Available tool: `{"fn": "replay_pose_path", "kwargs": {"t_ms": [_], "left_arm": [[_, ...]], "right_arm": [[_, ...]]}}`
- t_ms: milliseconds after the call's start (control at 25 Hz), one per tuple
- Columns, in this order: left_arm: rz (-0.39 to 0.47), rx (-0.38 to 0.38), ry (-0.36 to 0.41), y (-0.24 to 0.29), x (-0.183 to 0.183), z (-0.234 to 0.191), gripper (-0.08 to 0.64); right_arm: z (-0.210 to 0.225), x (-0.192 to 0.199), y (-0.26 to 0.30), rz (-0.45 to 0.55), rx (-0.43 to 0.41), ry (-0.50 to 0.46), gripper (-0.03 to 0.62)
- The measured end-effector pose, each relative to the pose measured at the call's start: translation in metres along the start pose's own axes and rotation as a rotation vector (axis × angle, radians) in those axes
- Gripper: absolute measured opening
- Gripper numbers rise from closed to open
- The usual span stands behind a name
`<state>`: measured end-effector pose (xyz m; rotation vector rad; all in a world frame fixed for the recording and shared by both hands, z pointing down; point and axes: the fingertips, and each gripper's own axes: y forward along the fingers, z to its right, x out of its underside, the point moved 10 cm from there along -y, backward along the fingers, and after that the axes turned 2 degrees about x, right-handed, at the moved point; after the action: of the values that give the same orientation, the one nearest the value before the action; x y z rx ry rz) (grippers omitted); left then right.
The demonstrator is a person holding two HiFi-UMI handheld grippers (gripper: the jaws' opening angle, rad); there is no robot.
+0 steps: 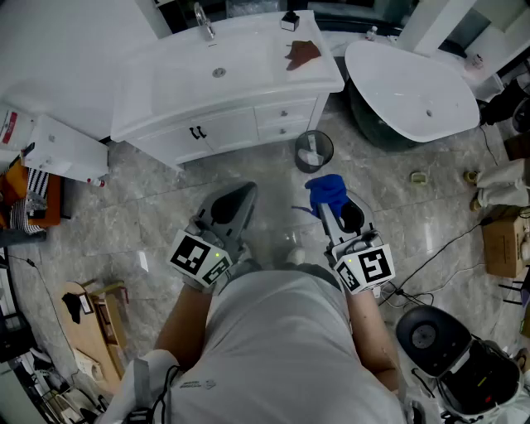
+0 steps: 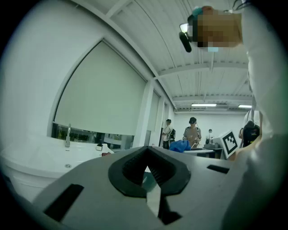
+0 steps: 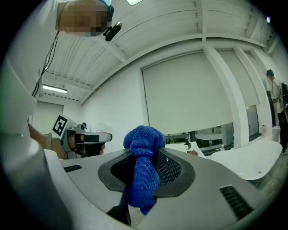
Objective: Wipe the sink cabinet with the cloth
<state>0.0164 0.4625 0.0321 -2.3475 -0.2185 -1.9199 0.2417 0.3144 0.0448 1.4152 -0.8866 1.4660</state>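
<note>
The white sink cabinet point(image 1: 224, 124) stands at the top of the head view, with a basin, a faucet point(image 1: 204, 21) and drawers; it is also low on the left in the left gripper view point(image 2: 40, 164). A brown rag-like thing point(image 1: 302, 53) lies on its right end. My right gripper point(image 1: 328, 201) is shut on a bunched blue cloth point(image 1: 326, 189), held level over the floor short of the cabinet. In the right gripper view the cloth point(image 3: 144, 168) fills the gripper point(image 3: 145, 173) and bulges above it. My left gripper point(image 1: 245, 194) point(image 2: 147, 170) is shut with nothing in it, level beside the right one.
A small round bin point(image 1: 314, 151) sits on the marble floor in front of the cabinet's right corner. A white oval tub point(image 1: 414, 87) stands to the right. A white box point(image 1: 65, 149) is left; a black round device point(image 1: 431, 335), cables and a cardboard box point(image 1: 502, 242) are right. People point(image 2: 192, 133) stand far off.
</note>
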Motion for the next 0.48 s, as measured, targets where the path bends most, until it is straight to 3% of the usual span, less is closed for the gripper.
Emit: {"fn": "replay_pose_path", "kwargs": {"t_ms": [480], "left_arm": [[-0.075,-0.095,0.01,0.042,0.017,0.03,0.009]], "right_arm": [[0.051,0.012,-0.017,-0.056,-0.039,0.084,0.121]]}}
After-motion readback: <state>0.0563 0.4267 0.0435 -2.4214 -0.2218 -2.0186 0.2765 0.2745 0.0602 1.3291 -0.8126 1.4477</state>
